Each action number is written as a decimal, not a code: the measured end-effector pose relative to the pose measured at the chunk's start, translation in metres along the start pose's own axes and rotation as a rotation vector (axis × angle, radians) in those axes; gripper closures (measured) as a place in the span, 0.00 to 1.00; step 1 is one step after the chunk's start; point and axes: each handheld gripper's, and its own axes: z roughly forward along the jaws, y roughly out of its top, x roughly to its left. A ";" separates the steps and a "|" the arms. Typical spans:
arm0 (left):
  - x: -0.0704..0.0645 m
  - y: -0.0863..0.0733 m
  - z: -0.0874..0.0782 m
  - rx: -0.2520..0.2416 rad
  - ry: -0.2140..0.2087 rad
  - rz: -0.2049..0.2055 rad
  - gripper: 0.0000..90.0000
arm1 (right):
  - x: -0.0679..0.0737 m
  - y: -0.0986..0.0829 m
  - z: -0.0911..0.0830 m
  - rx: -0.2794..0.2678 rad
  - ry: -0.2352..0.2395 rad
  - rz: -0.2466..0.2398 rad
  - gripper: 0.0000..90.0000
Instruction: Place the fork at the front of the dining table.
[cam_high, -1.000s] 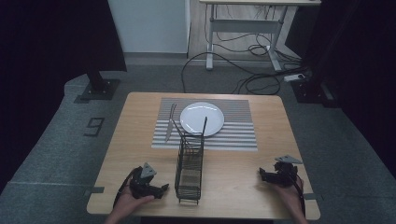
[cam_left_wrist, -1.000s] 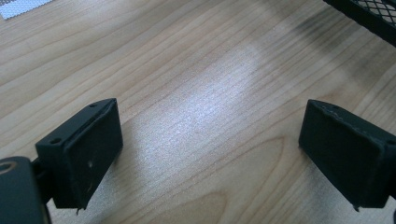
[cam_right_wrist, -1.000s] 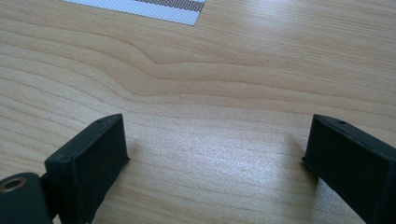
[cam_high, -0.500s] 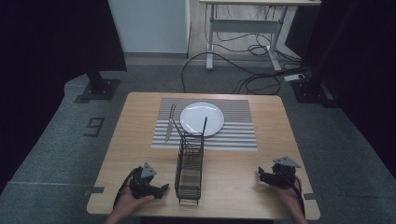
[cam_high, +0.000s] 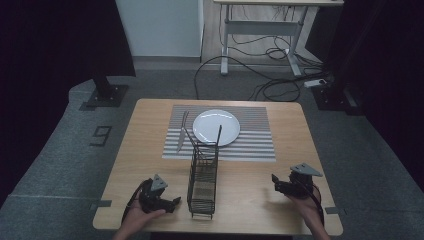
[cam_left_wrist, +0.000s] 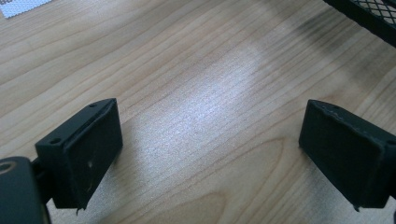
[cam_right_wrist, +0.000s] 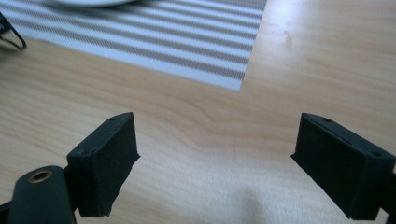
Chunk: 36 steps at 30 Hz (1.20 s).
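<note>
Resting low on the surface (cam_high: 150, 125), my left gripper (cam_high: 172, 202) and right gripper (cam_high: 275, 181) gape empty; the wire rack (cam_high: 202, 182) stands between them, plate (cam_high: 216, 127) and what looks like cutlery (cam_high: 181, 131) beyond.

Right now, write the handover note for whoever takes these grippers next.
Left gripper: open, empty, low over the table just left of the black wire rack.
Right gripper: open, empty, over bare wood near the table's right front corner.
Rack: upright at front centre, a dark utensil leaning out of its far end.
Striped placemat: carries the white plate, with a knife lying left of it.
Done: nothing gripped yet.
Left: probably the rack or its utensil, since the left gripper is nearest it.
</note>
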 end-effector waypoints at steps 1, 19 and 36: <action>0.000 0.000 0.000 0.000 0.000 0.000 0.07 | 0.000 0.000 0.000 0.000 0.000 0.000 0.15; 0.000 0.000 0.000 0.000 0.001 -0.001 0.07 | 0.036 0.039 -0.007 -0.067 0.071 -0.032 0.17; 0.000 0.000 0.000 0.000 0.001 -0.001 0.07 | 0.058 0.066 -0.003 -0.075 0.121 -0.031 0.20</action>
